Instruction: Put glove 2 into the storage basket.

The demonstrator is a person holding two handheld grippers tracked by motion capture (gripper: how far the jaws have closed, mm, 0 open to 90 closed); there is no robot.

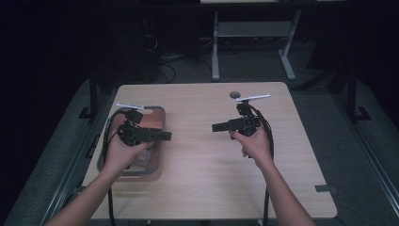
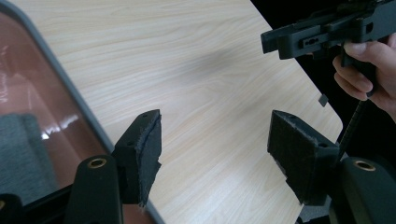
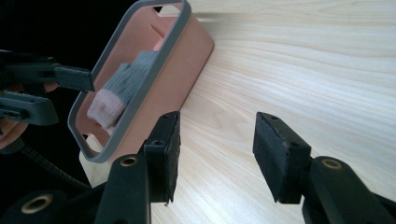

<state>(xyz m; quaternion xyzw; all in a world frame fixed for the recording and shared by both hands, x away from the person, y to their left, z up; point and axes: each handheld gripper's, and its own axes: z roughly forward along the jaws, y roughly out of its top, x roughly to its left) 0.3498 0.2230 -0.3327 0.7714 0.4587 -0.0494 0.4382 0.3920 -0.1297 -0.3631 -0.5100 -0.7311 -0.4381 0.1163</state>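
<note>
At the left of the high view a pink bin with a grey rim (image 1: 160, 113) sits on the pale wood table (image 1: 202, 183), its long axis running from the near edge toward the far one. In the right gripper view a folded grey cloth (image 3: 133, 74) lies inside it with a pinkish end. A small dark disc (image 1: 234, 94) rests near the table's far edge. Beyond it are dark floor, cables and a grey desk frame (image 1: 251, 42). The left gripper (image 1: 164, 136) hovers over the bin, pointing right; the right gripper (image 1: 216, 127) points left over bare wood at centre. Nothing stands between them. Both have their jaws apart with nothing between.
</note>
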